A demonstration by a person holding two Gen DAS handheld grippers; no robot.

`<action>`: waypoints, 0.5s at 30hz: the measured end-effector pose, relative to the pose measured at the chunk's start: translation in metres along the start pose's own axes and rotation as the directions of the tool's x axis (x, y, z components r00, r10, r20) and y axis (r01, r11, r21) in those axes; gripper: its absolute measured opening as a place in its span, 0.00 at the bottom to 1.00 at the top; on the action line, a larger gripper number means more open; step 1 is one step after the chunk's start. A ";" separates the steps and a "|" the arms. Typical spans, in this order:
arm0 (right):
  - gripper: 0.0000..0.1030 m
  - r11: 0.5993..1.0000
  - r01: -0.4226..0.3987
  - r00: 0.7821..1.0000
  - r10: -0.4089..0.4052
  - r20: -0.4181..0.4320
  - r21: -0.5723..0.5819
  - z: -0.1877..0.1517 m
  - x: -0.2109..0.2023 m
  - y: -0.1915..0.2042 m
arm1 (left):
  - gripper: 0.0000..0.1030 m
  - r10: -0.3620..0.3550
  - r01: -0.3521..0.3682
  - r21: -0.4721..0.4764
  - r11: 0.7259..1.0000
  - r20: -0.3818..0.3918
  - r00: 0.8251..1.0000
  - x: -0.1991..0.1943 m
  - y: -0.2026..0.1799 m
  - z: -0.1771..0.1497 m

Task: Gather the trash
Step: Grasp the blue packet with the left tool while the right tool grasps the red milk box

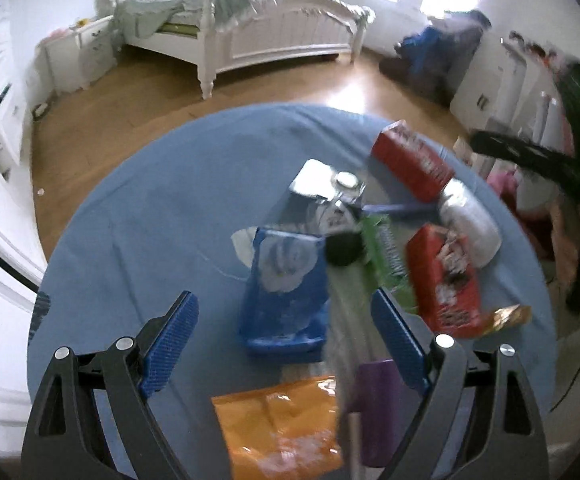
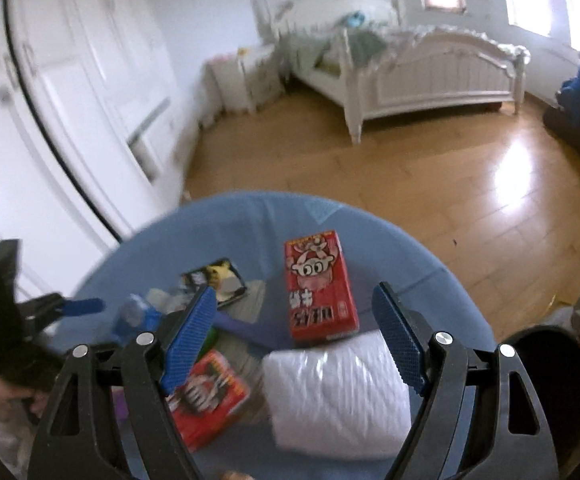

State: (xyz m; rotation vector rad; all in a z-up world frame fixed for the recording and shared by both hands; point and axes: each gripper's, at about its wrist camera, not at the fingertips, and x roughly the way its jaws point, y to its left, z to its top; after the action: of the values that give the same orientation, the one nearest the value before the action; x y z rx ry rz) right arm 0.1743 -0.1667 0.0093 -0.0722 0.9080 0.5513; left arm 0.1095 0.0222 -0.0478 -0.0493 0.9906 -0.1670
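A round table under a blue cloth (image 1: 150,220) holds scattered trash. My left gripper (image 1: 284,300) hangs open above a blue bag (image 1: 286,280), touching nothing. An orange packet (image 1: 278,424) and a purple item (image 1: 373,400) lie nearest. Further off are two red cartons (image 1: 409,164) (image 1: 445,280), a white packet (image 1: 469,224), a green wrapper (image 1: 381,248) and a clear bottle (image 1: 345,180). My right gripper (image 2: 295,292) is open and empty over a red carton (image 2: 317,284) and the white packet (image 2: 337,392). The left gripper's blue finger (image 2: 78,306) shows at the left of that view.
A white bed (image 1: 282,36) stands across the wooden floor (image 2: 429,200), with a white nightstand (image 2: 246,76) beside it. White wardrobe doors (image 2: 70,100) are close to the table's left. Dark bags (image 1: 437,60) are piled by the far wall.
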 end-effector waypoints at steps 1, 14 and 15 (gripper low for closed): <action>0.77 0.999 0.029 0.999 -0.029 -0.031 -0.018 0.005 0.015 0.001 | 0.85 0.008 -0.008 0.012 1.000 -0.004 1.000 0.002 0.001 -0.001; 0.50 0.989 0.089 0.978 -0.109 -0.178 -0.114 0.008 0.088 0.007 | 0.24 -0.031 0.032 -0.025 0.999 0.025 0.999 0.017 0.027 0.003; 0.50 0.992 0.074 0.982 -0.090 -0.164 -0.102 0.004 0.079 0.004 | 0.23 -0.041 0.042 -0.036 0.998 0.034 0.999 0.015 0.030 0.003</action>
State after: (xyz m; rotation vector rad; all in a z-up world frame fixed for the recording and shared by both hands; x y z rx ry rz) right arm 0.2139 -0.1288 -0.0481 -0.2447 1.0384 0.5163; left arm 0.1239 0.0490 -0.0619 -0.1059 0.9600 -0.1855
